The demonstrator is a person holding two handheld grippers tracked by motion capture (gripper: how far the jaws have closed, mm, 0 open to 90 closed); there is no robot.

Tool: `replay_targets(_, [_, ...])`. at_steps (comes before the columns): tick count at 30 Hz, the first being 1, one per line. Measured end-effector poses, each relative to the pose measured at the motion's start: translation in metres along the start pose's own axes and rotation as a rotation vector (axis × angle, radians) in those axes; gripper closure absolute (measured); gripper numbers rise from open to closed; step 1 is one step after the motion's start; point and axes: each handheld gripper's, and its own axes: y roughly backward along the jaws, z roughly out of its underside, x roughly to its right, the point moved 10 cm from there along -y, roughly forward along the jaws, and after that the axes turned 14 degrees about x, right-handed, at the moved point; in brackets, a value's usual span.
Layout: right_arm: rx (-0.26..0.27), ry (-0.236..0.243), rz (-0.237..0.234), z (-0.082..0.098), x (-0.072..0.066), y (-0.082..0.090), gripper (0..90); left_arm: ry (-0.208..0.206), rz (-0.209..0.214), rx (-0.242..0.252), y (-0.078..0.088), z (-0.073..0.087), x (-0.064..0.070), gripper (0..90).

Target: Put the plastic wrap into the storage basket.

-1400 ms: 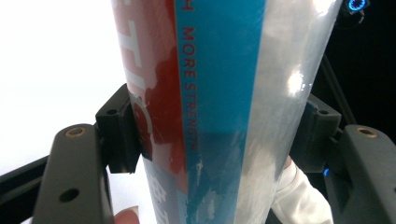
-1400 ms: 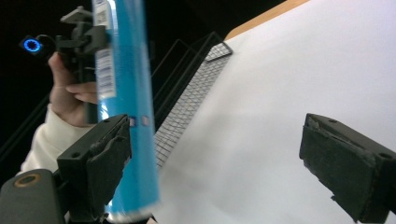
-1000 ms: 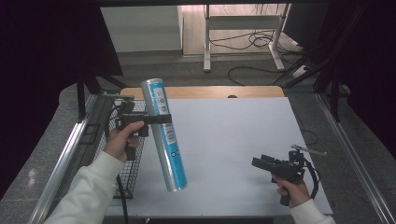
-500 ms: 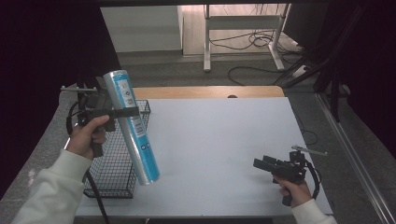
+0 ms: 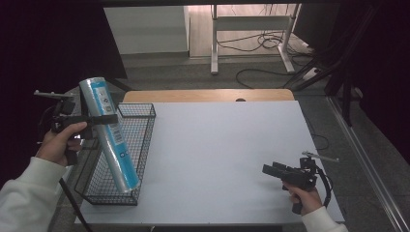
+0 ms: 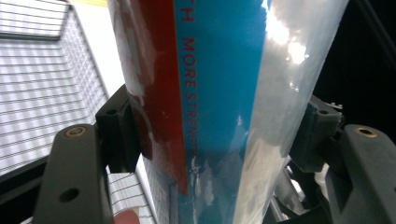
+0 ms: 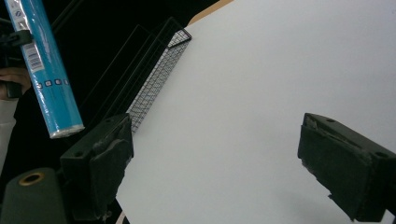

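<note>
A long roll of clear film with a blue label (image 5: 109,135) hangs tilted, top to the far left, lower end down in the black wire basket (image 5: 145,140) at the table's left edge. Whether the end touches the basket floor I cannot tell. My left gripper (image 5: 104,118) is shut on the roll's upper half. In the left gripper view the pads (image 6: 119,135) press both sides of the roll (image 6: 219,93), with the basket (image 6: 42,70) behind. My right gripper (image 5: 268,169) rests open near the front right of the table, nothing between its fingers (image 7: 100,163). It faces the roll (image 7: 44,70).
The white table top (image 5: 222,140) lies bare between the basket and the right hand. A wooden strip (image 5: 208,95) runs along its far edge. Beyond it are a desk frame and cables on the floor. The basket (image 7: 159,74) hugs the table's left side.
The left hand has carried the roll leftward, from above the table's left part to over the basket, lowering its bottom end inside. The right hand has stayed put.
</note>
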Motion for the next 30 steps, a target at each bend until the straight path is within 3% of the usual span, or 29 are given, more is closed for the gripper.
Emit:
replay_targets(7, [0.001, -0.005, 0.002, 0.000, 0.000, 0.000, 10.7, -0.031, -0.086, -0.061, 0.013, 0.001, -0.020, 32.0])
replay_targets(11, [0.005, -0.010, 0.003, 0.000, 0.000, 0.000, 10.7, -0.045, -0.126, -0.096, 0.013, 0.004, -0.029, 32.0])
replay_targets(21, [0.010, -0.012, 0.004, -0.001, 0.002, -0.001, 10.7, -0.071, -0.230, -0.195, -0.015, 0.009, -0.054, 32.0])
replay_targets(30, [0.012, -0.018, 0.005, -0.001, 0.002, 0.001, 10.8, -0.097, -0.323, -0.294, -0.043, 0.025, -0.081, 32.0])
